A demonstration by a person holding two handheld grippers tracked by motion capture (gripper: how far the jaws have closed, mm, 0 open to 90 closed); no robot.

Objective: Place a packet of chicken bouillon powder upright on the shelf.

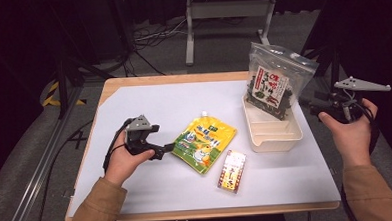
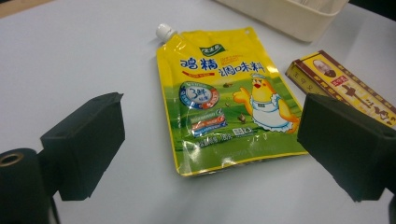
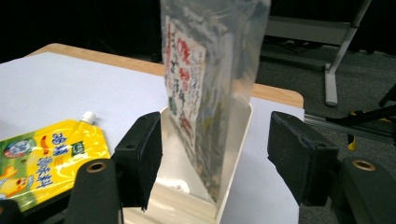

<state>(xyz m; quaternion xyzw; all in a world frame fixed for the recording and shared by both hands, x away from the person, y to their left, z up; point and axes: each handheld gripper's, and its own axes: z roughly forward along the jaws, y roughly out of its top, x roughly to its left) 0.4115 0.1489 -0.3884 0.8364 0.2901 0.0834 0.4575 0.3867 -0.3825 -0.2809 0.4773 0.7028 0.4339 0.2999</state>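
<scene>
A yellow spouted pouch (image 1: 204, 144) with a chicken picture lies flat mid-table. My left gripper (image 1: 165, 149) rests just left of it, open. In the left gripper view the pouch (image 2: 224, 98) lies just ahead of the spread jaws of the left gripper (image 2: 210, 130), which hold nothing. A clear zip bag of dark dried food (image 1: 275, 82) stands upright in a cream tray (image 1: 275, 137). My right gripper (image 1: 306, 105) hovers to the right of the tray, open. In the right gripper view the bag (image 3: 210, 79) stands beyond the open right gripper (image 3: 217, 140), apart from it.
A small red and gold box (image 1: 231, 170) lies in front of the pouch, also seen as the box (image 2: 345, 88) beside the left gripper's right jaw. A white sheet (image 1: 149, 107) covers the wooden table. The table's right edge is close behind the tray (image 3: 233, 158).
</scene>
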